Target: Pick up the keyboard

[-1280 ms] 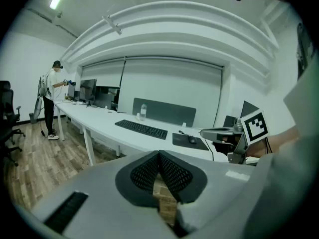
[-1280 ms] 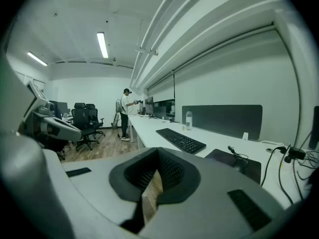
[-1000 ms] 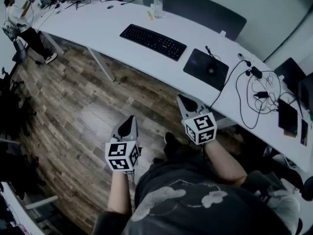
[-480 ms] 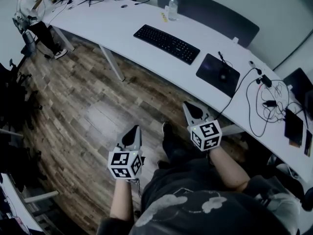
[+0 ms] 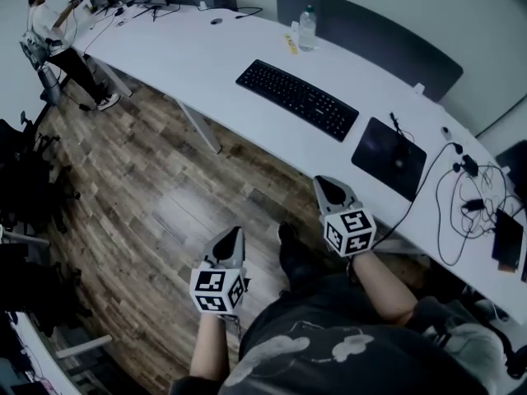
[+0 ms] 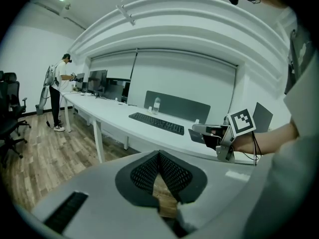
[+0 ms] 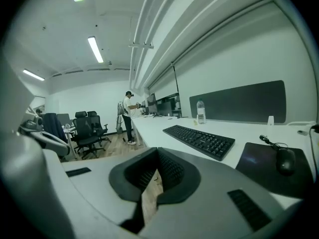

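Noted left gripper [image 5: 230, 237] with fingers [image 6: 148, 172] pressed together on nothing, held over the wood floor [image 5: 156, 179]. Found keyboard [image 5: 297, 99] lying flat on the white table [image 5: 189, 48], well ahead of both pairs of fingers and touched by neither. Logged right gripper [image 5: 329, 188] likewise closed and empty, fingers [image 7: 172, 171] near the table edge, with black mouse pad [image 5: 389, 157] ahead and to their right.

I read no legible text. Key legends on keyboard [image 5: 297, 99] too small; bottle [image 5: 307, 28] label, at its 12 o'clock, blurred. Cubes on left gripper [image 5: 231, 237], right gripper [image 5: 329, 186]: coded squares.
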A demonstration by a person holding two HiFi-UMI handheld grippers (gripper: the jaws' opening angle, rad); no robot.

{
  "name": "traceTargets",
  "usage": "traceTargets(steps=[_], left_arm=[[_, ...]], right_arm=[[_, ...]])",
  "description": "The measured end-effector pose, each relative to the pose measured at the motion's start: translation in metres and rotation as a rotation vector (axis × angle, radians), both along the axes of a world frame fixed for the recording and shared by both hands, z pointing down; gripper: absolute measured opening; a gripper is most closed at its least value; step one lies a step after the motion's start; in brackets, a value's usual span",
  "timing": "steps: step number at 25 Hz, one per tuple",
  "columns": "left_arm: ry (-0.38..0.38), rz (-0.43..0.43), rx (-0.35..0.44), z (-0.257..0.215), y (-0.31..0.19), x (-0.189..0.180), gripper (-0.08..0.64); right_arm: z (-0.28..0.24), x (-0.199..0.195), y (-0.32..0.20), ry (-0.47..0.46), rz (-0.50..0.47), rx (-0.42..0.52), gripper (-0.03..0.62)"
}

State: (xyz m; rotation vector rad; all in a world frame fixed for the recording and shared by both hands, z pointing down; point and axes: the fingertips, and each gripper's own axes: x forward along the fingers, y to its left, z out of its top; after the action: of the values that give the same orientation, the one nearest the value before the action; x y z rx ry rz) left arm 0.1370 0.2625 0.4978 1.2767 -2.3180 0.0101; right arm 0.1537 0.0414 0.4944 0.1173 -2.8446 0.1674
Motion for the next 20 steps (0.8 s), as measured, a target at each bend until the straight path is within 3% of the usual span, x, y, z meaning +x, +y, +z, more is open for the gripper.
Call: traceTargets(steps=[11,20], left_arm=[[-0.01,0.113,-0.006,-0.018,-0.111,-0.146,0.002],[-0.003,0.24,-0.021,-0.013,-0.201,-0.21,0.002]], right_arm=[[0.003,-0.138,-0.099,0.014,0.058,-0.025,0.002],[0.012,-0.175,-0.18,0.013,0.179,-0.077,0.002]])
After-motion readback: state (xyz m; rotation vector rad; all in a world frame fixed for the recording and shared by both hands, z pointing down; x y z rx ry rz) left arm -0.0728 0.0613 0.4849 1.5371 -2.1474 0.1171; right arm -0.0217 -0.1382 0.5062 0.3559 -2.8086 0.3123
